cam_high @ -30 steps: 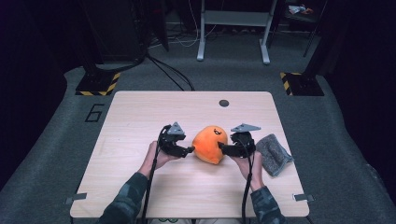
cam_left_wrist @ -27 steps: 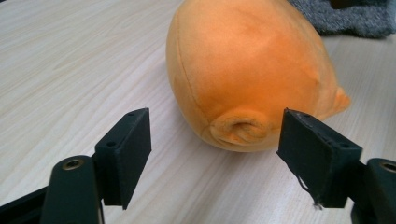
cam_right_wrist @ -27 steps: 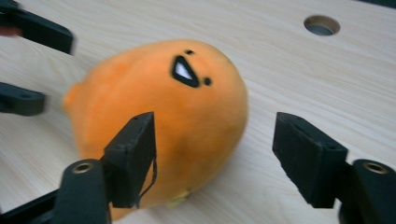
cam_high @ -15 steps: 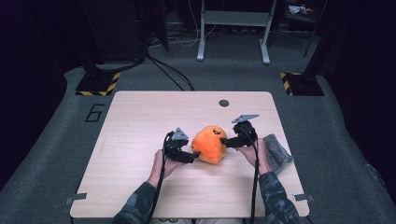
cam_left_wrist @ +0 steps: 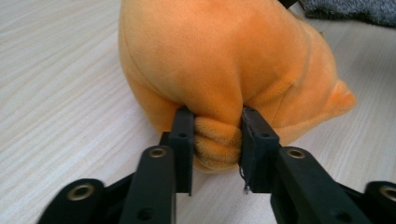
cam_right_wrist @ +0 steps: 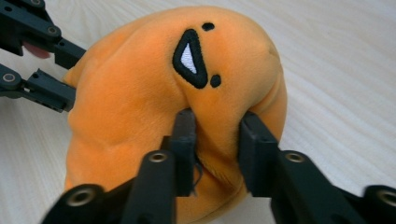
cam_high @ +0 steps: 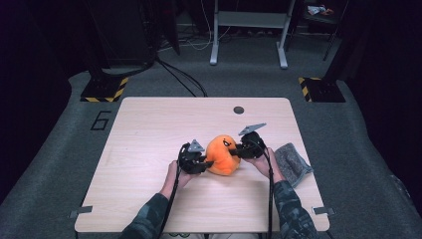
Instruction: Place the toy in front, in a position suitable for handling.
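An orange plush toy [cam_high: 223, 155] with a black-and-white stitched face rests on the light wooden table [cam_high: 149, 129], near its front middle. My left gripper [cam_high: 201, 162] pinches a fold of the plush toy [cam_left_wrist: 224, 70] at its left side, jaws shut on the fabric [cam_left_wrist: 215, 140]. My right gripper [cam_high: 240, 149] clamps a fold on the toy's right side, just below the stitched face of the plush toy [cam_right_wrist: 187, 93]. In the right gripper view, the left gripper [cam_right_wrist: 42, 60] shows at the upper left, touching the toy.
A grey folded cloth [cam_high: 292, 163] lies on the table to the right of my right hand. A small dark round hole [cam_high: 239, 110] sits near the table's far edge. Black stands and cables are on the floor beyond.
Both grippers with the plush toy have shifted slightly forward and left on the table. The right hand has moved off the grey cloth.
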### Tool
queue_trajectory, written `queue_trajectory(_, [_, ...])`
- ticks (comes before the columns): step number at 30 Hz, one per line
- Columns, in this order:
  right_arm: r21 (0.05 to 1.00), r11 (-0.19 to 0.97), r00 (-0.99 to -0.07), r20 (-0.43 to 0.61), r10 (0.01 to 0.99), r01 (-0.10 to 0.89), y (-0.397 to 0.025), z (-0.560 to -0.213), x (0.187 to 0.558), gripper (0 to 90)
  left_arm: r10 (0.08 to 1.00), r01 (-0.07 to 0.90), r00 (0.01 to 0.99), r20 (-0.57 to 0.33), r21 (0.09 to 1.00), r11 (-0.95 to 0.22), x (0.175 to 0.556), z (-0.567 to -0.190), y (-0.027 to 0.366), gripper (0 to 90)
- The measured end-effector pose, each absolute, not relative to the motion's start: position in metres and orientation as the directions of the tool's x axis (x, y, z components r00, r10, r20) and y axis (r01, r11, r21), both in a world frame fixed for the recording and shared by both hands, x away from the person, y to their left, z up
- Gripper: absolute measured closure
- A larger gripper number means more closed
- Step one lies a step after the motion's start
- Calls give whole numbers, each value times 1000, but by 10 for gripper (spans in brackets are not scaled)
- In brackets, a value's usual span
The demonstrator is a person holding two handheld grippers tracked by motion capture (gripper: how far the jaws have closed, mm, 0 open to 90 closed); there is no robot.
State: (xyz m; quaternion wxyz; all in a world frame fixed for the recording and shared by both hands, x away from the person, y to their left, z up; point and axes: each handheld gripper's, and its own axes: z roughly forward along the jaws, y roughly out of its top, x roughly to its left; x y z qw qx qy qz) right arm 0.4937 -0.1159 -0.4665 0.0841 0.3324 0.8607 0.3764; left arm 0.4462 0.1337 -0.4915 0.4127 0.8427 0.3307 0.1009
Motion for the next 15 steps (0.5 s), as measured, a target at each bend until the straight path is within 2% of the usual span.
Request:
queue_trajectory(5, [722,464,-732,85,676,512,-120,-456,485,777,617,440,783,-76,769,-464,447,-477,138,764])
queue_trajectory(15, [749,350,-616,98,781,563,-117,-422,456,778,526,332,851,16,758,-562,466,-431,142,763])
